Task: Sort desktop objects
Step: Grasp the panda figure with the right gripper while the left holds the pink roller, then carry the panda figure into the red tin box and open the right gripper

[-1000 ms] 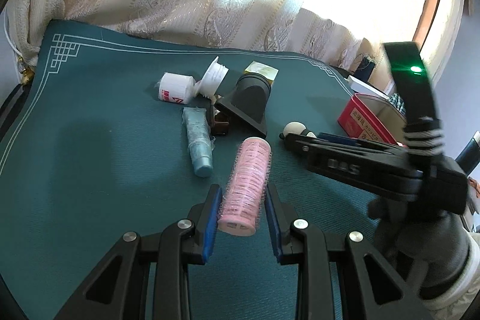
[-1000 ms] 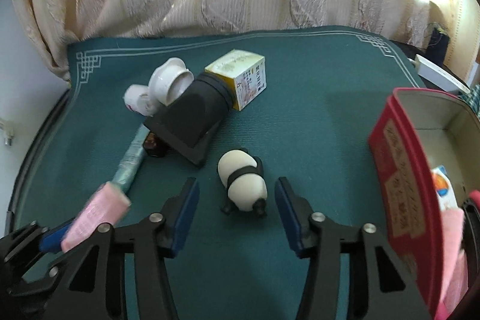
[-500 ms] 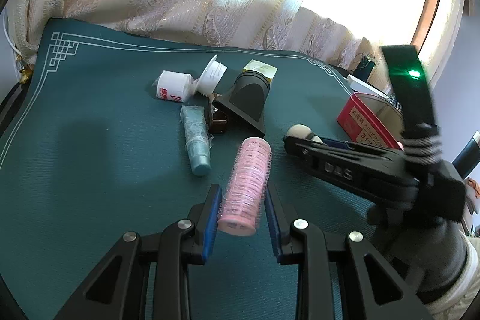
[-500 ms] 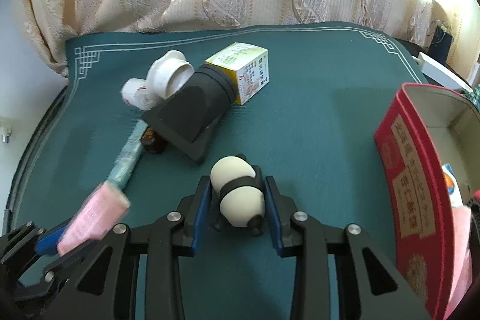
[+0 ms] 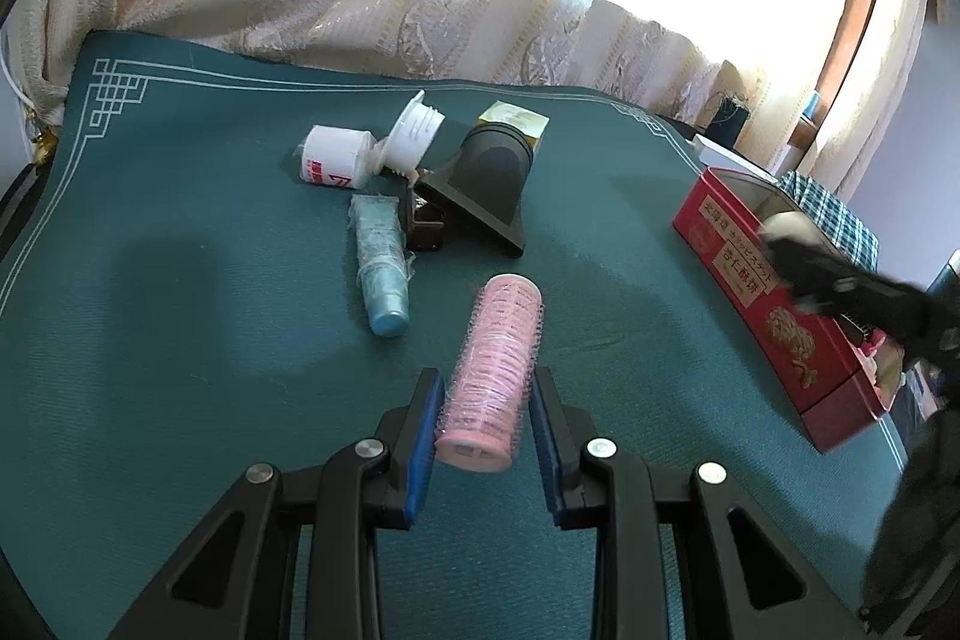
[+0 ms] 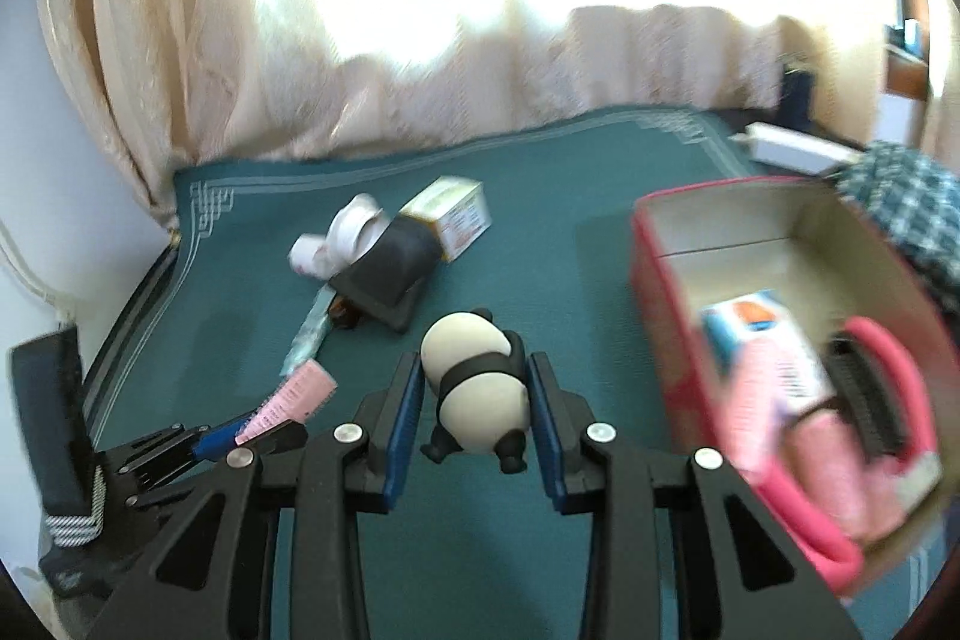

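Gripping small black-and-white panda figurine (image 6: 477, 388) by its flanks, right gripper (image 6: 474, 412) clenched, frame centre, left of red tin box (image 6: 654, 292). Looks light, smooth, slippery. Left gripper (image 5: 483, 436) pinches pink hair roller (image 5: 489, 388): soft, squashy.

Pink hair roller (image 5: 493, 370): cylindrical, mesh-covered, clamped lengthwise between blue pads, above the green mat's near middle. Panda figurine (image 6: 477, 385): white with black bands, gripped at the sides, lifted off the mat, beside the red box (image 6: 654, 280). The box is set at the mat's right edge, open-topped, partly filled.
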Tool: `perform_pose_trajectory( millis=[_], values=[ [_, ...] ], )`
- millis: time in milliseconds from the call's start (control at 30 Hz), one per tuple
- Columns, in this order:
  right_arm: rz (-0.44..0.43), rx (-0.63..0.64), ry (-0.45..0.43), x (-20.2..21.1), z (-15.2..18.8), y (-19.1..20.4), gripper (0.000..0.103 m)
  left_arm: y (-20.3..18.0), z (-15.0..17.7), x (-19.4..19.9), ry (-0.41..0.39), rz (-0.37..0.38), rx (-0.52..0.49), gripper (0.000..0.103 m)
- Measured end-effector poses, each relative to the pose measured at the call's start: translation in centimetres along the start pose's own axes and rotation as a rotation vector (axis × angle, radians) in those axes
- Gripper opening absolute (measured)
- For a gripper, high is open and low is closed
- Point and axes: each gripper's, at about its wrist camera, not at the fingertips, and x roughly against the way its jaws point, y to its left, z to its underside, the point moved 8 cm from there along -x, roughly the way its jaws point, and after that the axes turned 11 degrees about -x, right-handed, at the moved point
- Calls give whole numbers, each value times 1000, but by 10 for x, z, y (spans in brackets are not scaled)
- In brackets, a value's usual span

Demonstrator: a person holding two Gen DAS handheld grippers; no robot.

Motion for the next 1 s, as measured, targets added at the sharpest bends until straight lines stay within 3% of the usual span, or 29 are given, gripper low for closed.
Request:
perform_pose_trajectory(
  millis=[200, 433, 1000],
  values=[
    [98, -57, -70, 37, -8, -54, 38, -7, 0, 0, -1, 3, -18, 30],
    [173, -126, -72, 47, -5, -103, 38, -20, -3, 7, -11, 5, -38, 30],
    [137, -221, -149, 81, -5, -133, 45, -72, -17, 28, -33, 60, -104, 30]
  ],
)
